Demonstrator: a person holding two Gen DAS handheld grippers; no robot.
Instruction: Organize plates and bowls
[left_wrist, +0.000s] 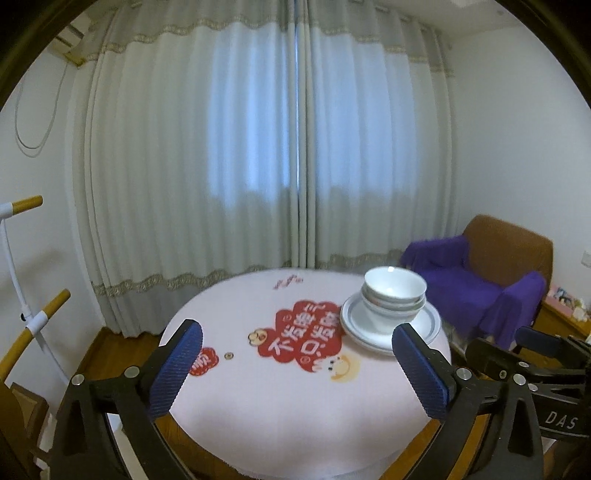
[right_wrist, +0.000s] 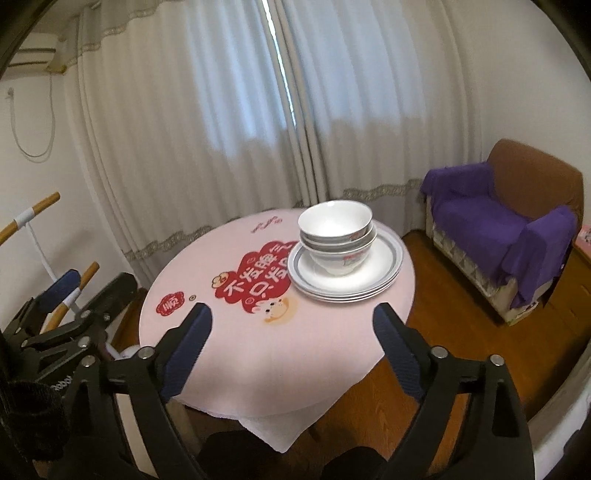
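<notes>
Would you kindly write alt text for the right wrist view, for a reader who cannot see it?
A stack of white ceramic bowls sits on a stack of white grey-rimmed plates on a round table with a pink printed cloth. The open, empty right gripper frames it with blue-padded fingers; behind are pale curtains and a purple-draped brown armchair.

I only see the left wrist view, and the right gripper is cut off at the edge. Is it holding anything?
Observer: No. The right gripper is open, with nothing between its jaws.
Operator: How many plates are under the bowls? It's blurred here.
Observer: The plates look like three or four stacked. I can't tell exactly. Three bowls are nested on top.
Operator: What about the cloth's near edge, below my frame?
Observer: A corner of the cloth hangs down off the near side.
</notes>
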